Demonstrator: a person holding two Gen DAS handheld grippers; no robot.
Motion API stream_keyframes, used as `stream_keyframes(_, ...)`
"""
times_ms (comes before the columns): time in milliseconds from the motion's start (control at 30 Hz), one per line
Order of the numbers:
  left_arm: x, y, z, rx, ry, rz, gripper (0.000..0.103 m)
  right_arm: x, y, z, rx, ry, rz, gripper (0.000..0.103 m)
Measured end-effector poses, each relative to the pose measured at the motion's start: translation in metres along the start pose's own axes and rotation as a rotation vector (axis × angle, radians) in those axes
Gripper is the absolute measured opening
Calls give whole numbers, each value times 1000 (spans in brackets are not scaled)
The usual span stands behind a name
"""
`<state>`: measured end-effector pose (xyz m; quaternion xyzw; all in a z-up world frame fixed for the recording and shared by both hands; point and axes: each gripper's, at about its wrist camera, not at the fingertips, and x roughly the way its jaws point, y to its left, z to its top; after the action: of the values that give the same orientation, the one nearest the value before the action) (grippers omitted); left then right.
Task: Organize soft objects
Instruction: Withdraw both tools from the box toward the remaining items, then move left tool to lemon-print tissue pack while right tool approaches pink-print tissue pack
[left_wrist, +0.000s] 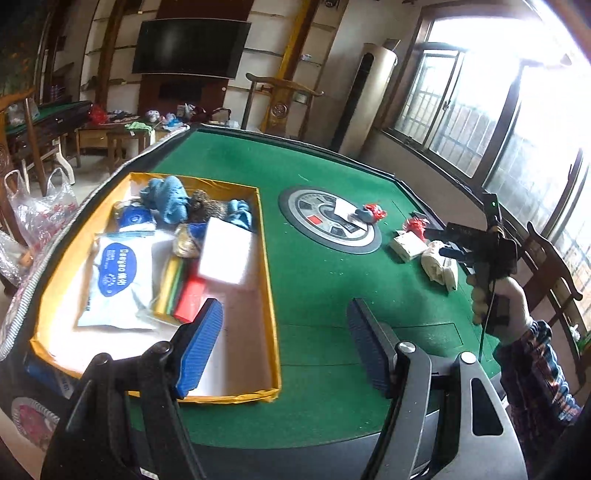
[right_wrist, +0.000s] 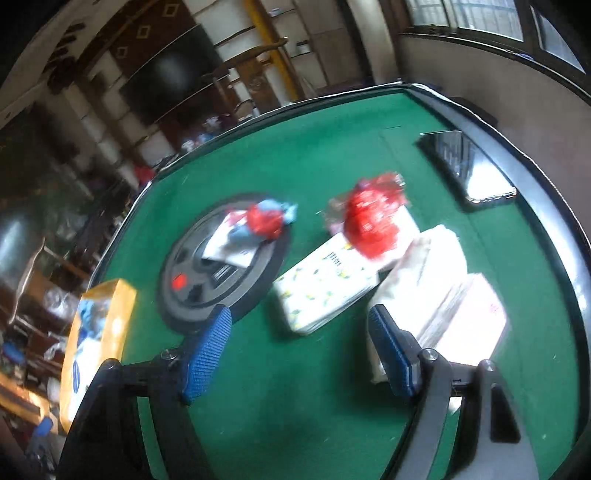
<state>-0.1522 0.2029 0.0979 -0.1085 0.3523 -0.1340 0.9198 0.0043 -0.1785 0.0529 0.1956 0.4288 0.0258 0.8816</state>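
A yellow-rimmed box (left_wrist: 267, 280) on the green table holds blue cloths (left_wrist: 168, 197), a white wipes pack (left_wrist: 116, 280), a white sponge block (left_wrist: 225, 251) and coloured sponges (left_wrist: 181, 291). My left gripper (left_wrist: 286, 347) is open and empty at the box's near right corner. My right gripper (right_wrist: 301, 350) is open and empty above the felt, also seen from the left wrist view (left_wrist: 448, 245). Ahead of it lie a patterned tissue pack (right_wrist: 325, 284), a red crinkled bag (right_wrist: 373, 218), a cream folded cloth (right_wrist: 439, 280) and a red-and-blue bundle (right_wrist: 267, 219).
A round grey hub (right_wrist: 221, 273) sits in the table's centre. A phone (right_wrist: 469, 166) lies near the far right rim. The table has a raised dark edge (left_wrist: 369, 162). A wooden chair (left_wrist: 554, 266) stands at the right. Plastic bags (left_wrist: 40, 210) hang left of the table.
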Motion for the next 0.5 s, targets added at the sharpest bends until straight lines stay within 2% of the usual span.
stream_keyframes(167,4,-18,-2,5,32,-6,69,35,-16,38,14,42,21,72)
stream_keyframes(233,5,-23,-2,13,36,8,69,54,-12,42,9,81,17,72)
stream_keyframes(300,4,-25,-3,16,39,18,69,65,-7,38,-23,138,60,72)
stream_keyframes(400,5,-27,-3,21,41,20,69,65,21,11,-123,208,212,72)
stream_keyframes(500,12,-31,-2,27,61,11,69,53,58,-28,-284,303,370,72)
